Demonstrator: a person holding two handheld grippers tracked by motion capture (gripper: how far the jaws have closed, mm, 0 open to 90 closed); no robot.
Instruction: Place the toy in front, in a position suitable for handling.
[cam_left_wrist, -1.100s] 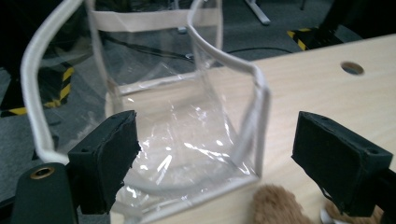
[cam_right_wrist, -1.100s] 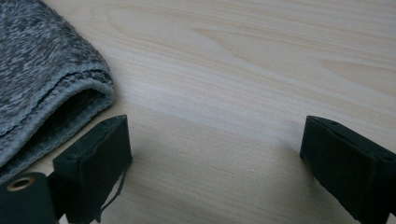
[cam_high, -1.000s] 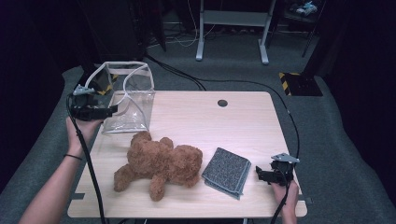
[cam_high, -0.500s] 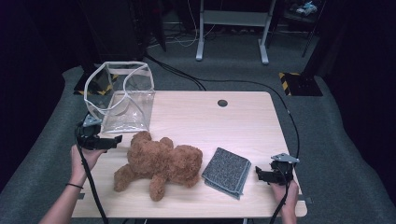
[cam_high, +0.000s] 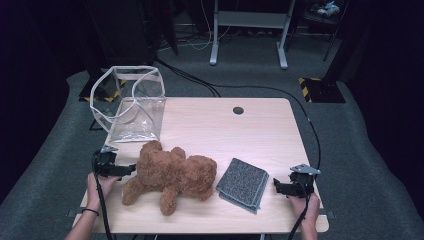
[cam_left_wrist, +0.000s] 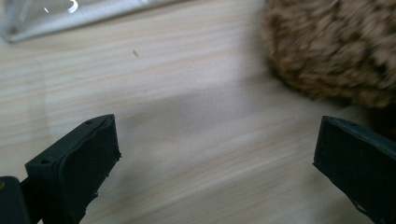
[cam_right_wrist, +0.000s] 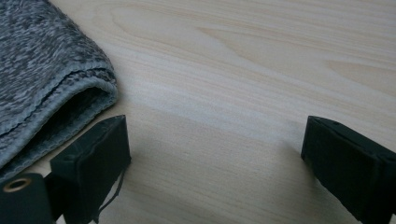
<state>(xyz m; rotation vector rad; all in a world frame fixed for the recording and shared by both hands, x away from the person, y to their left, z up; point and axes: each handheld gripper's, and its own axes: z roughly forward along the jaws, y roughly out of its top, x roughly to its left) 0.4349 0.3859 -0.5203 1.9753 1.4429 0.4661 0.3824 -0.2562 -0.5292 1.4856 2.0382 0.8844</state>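
The left gripper (cam_high: 131, 169), fingers wide and empty, should close on the bear (cam_high: 175, 172), probably its head. The right gripper (cam_high: 276, 187) rests open by the cloth (cam_high: 243, 183).

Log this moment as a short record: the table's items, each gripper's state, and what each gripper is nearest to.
items: teddy bear, folded grey cloth, clear bag, all on the table
left gripper: open, its jaws have just been opening, nothing between them, low over the wood beside the teddy bear
right gripper: open, empty, beside the folded grey cloth
clear bag: far left corner, apart from both grippers
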